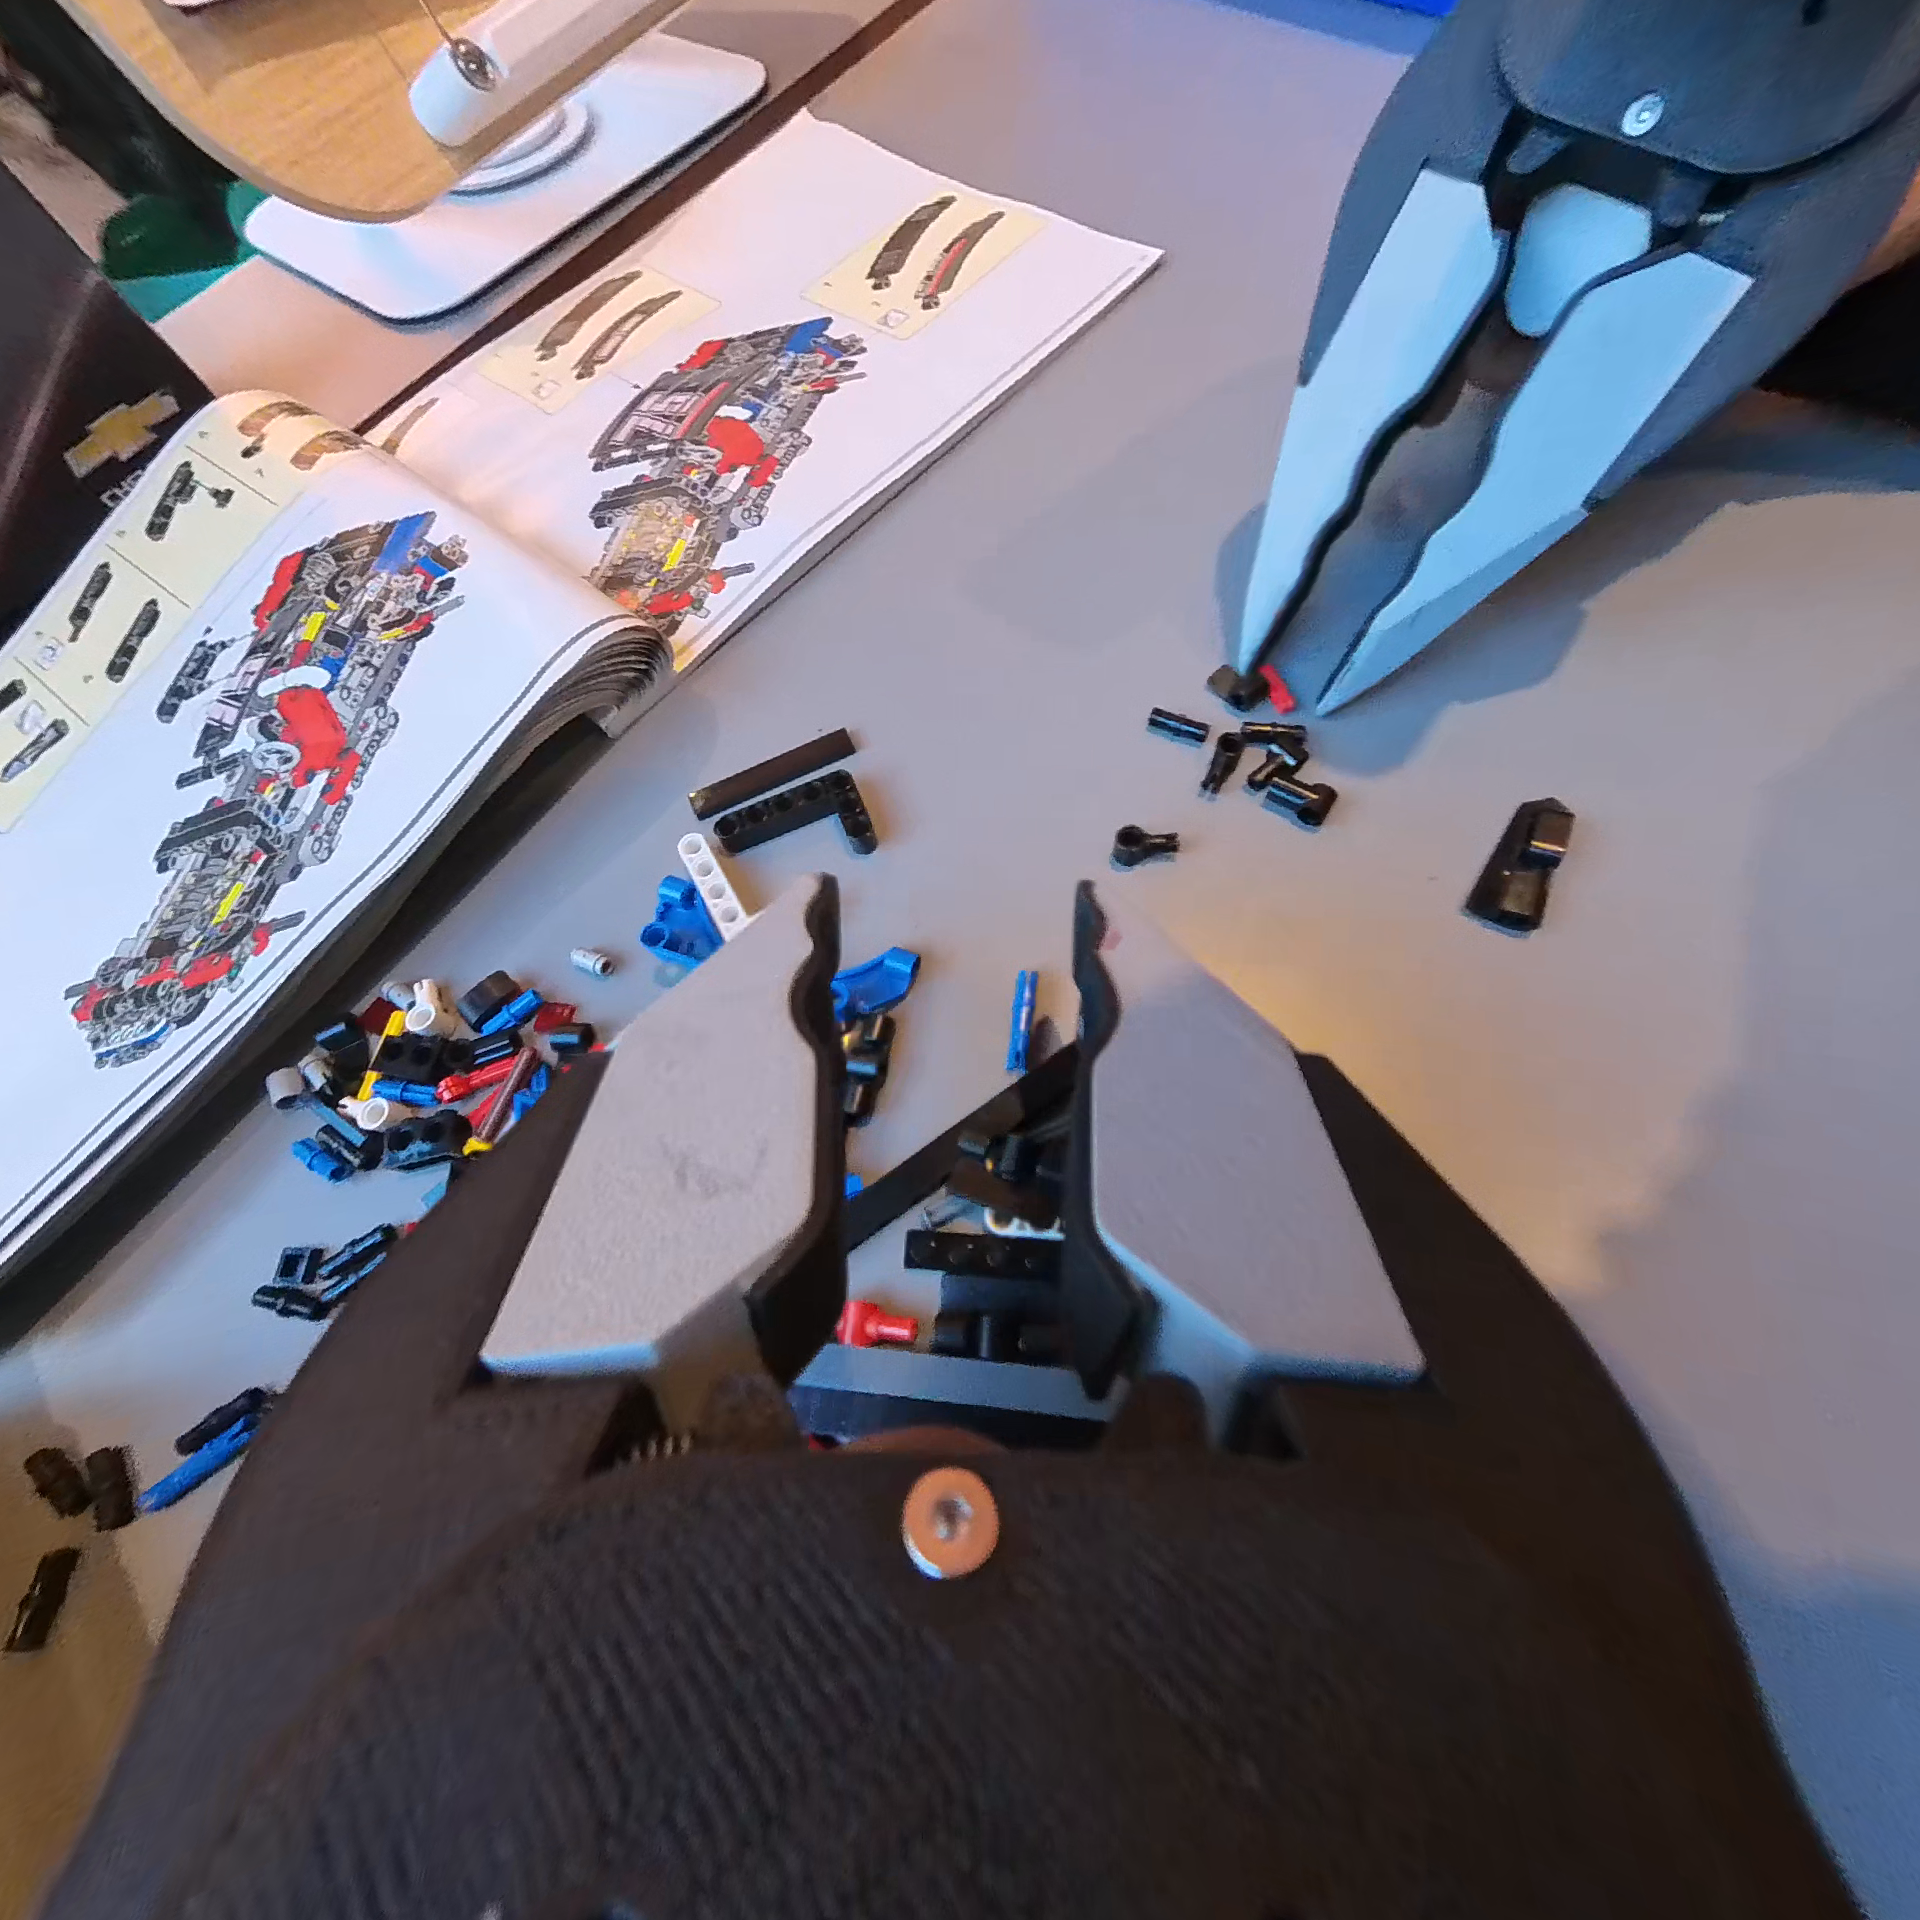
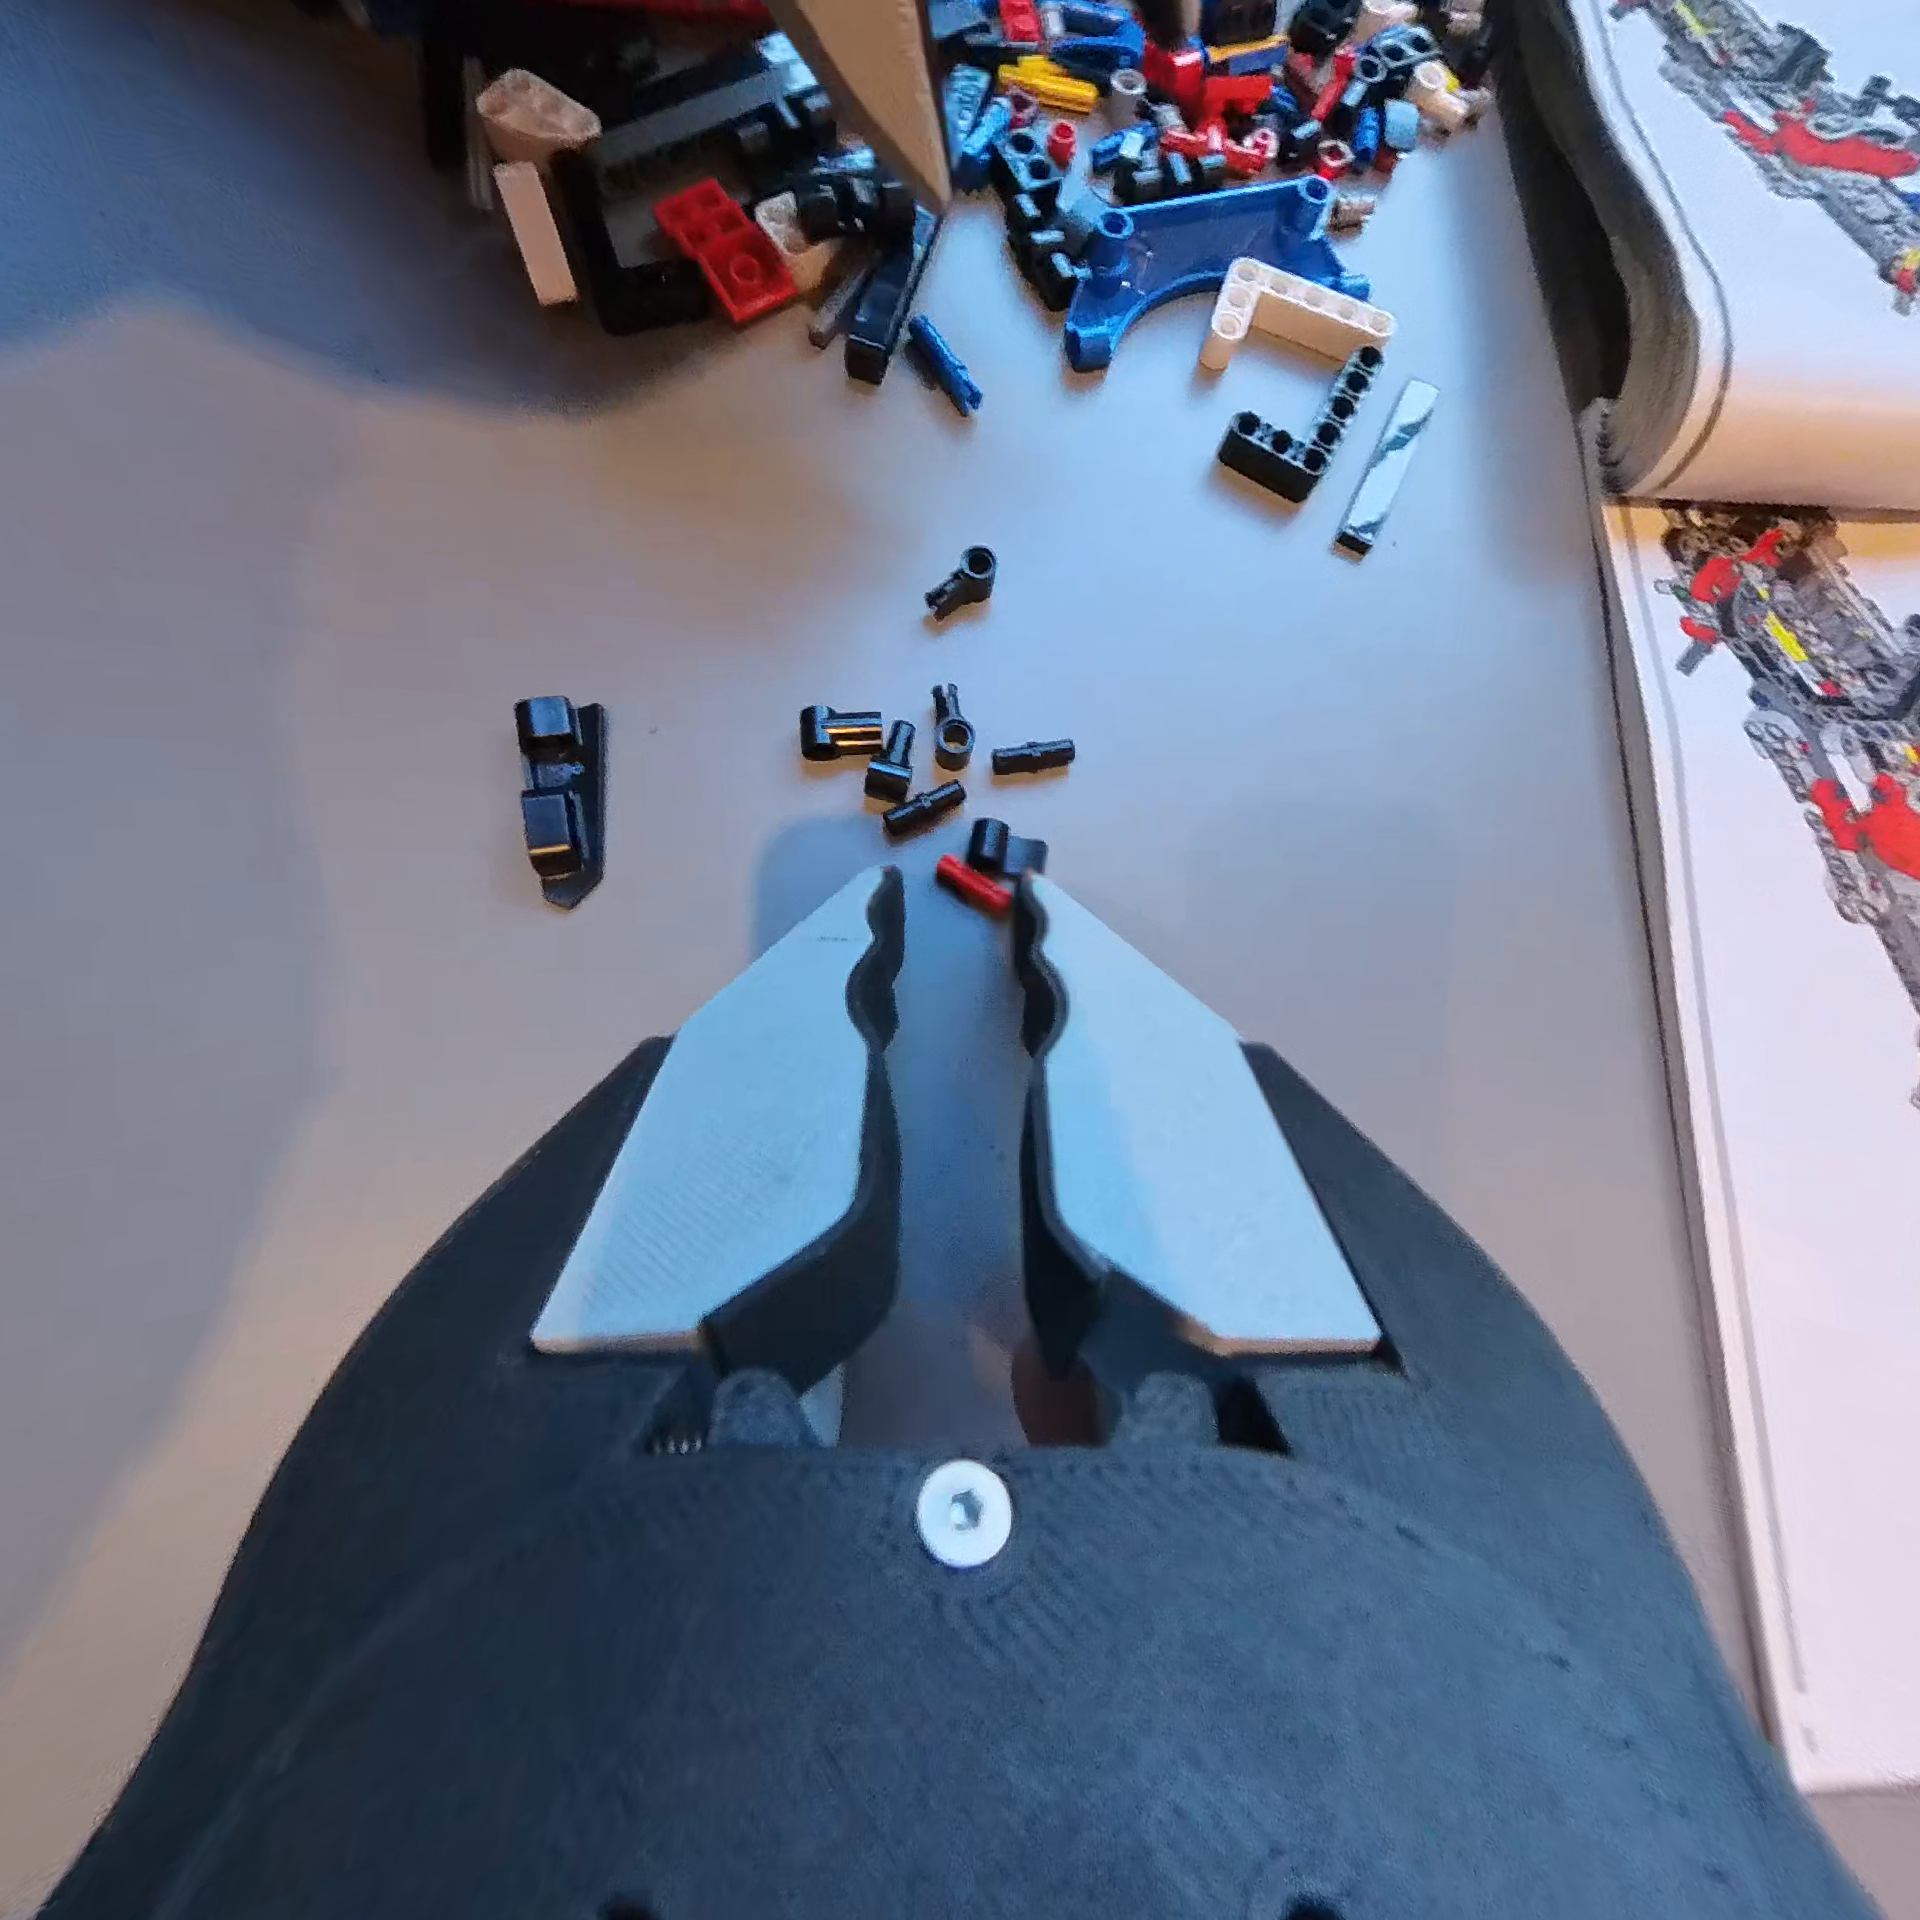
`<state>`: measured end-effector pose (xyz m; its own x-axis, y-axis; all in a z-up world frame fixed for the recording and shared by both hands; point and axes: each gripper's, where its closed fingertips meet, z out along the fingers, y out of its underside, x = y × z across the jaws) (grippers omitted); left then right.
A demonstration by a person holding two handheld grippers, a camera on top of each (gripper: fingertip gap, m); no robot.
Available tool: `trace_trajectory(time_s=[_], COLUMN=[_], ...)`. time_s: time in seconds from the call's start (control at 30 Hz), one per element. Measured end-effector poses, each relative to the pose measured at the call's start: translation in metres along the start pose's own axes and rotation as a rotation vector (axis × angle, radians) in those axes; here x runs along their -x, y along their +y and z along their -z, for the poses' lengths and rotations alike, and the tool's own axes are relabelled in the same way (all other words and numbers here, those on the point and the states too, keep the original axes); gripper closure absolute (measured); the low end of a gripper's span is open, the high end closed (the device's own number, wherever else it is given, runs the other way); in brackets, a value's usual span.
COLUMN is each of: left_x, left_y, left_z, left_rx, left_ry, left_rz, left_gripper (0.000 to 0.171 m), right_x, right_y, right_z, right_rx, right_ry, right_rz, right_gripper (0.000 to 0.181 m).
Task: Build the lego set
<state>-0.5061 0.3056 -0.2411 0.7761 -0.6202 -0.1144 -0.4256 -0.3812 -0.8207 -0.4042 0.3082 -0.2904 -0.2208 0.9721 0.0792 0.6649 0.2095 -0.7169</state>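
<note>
While the left gripper (image 1: pixel 951 904) hangs open over the loose lego pile (image 1: pixel 436 1070), the right gripper (image 2: pixel 961 888), jaws narrowly parted, touches down beside a red pin (image 2: pixel 971 885) on the grey table (image 2: pixel 312 623).

Warm sidelight, soft shadows (edges bowed by wide lens), slight blur

We see a grey counter (image 2: pixel 312 520) carrying an open instruction booklet (image 1: pixel 312 665), a heap of mixed bricks (image 2: pixel 1143 114) and scattered small black pins (image 2: pixel 925 758).
</note>
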Motion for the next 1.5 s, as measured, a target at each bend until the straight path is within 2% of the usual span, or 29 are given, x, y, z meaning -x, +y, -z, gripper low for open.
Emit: trace_trajectory(time_s=[0.13,0.57,0.73,0.93,1.13,1.5], left_x=[-0.002,-0.003,-0.001,-0.005,-0.012,-0.009], left_y=[-0.001,0.002,0.002,0.002,0.001,0.003], left_z=[0.000,0.000,0.001,0.000,-0.003,-0.004], left_rx=[0.002,0.011,0.010,0.013,0.018,0.026], left_ry=[-0.007,0.005,0.009,0.017,0.024,0.010], left_rz=[-0.030,-0.023,-0.011,-0.012,-0.037,-0.047], left_gripper=[0.131,0.132,0.132,0.132,0.132,0.133], right_x=[0.004,0.004,0.005,0.005,0.002,0.005], right_y=[0.000,-0.002,-0.001,-0.002,-0.003,-0.004], right_z=[0.002,0.001,0.002,0.001,0.000,-0.001], right_rx=[0.008,-0.022,-0.028,-0.032,-0.030,-0.018], right_ry=[-0.001,-0.016,-0.026,-0.027,0.007,0.005], right_rz=[0.035,0.016,0.023,0.009,0.033,0.034], right_gripper=[0.174,0.169,0.181,0.173,0.181,0.181])
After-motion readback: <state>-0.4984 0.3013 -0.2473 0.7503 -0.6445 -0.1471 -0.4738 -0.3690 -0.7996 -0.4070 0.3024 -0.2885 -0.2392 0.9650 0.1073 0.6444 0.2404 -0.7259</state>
